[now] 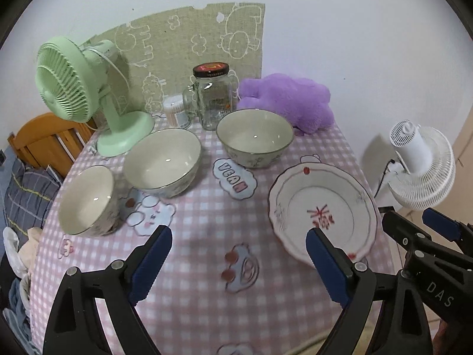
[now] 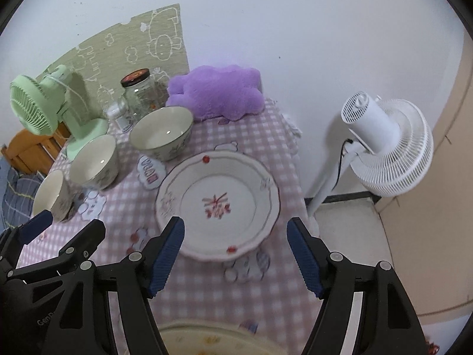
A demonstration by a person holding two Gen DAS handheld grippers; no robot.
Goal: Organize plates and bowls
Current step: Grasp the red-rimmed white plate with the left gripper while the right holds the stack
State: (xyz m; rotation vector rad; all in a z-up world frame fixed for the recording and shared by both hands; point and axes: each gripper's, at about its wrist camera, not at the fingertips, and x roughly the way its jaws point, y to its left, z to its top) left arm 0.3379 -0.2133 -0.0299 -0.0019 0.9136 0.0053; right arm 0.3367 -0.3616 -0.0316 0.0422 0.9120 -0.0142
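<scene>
Three pale green bowls stand in a row on the checked tablecloth: far (image 1: 254,136) (image 2: 161,131), middle (image 1: 162,156) (image 2: 93,156) and nearest left (image 1: 85,198) (image 2: 48,192). A white scalloped plate (image 1: 325,195) (image 2: 218,183) with a red flower lies at the right. My left gripper (image 1: 239,233) (image 2: 71,222) hovers open over bare cloth, its right finger overlapping the plate's near rim in view. My right gripper (image 2: 236,223) (image 1: 411,216) is open and empty just short of the plate. A second plate's rim (image 2: 207,337) shows under it, at the bottom edge.
At the back stand a green desk fan (image 1: 68,88), a lidded glass jar (image 1: 211,97), a cotton-swab tub (image 1: 176,112) and a purple plush (image 1: 292,100). A white floor fan (image 1: 419,165) stands off the table's right edge. Wooden furniture (image 1: 44,136) and bedding lie left.
</scene>
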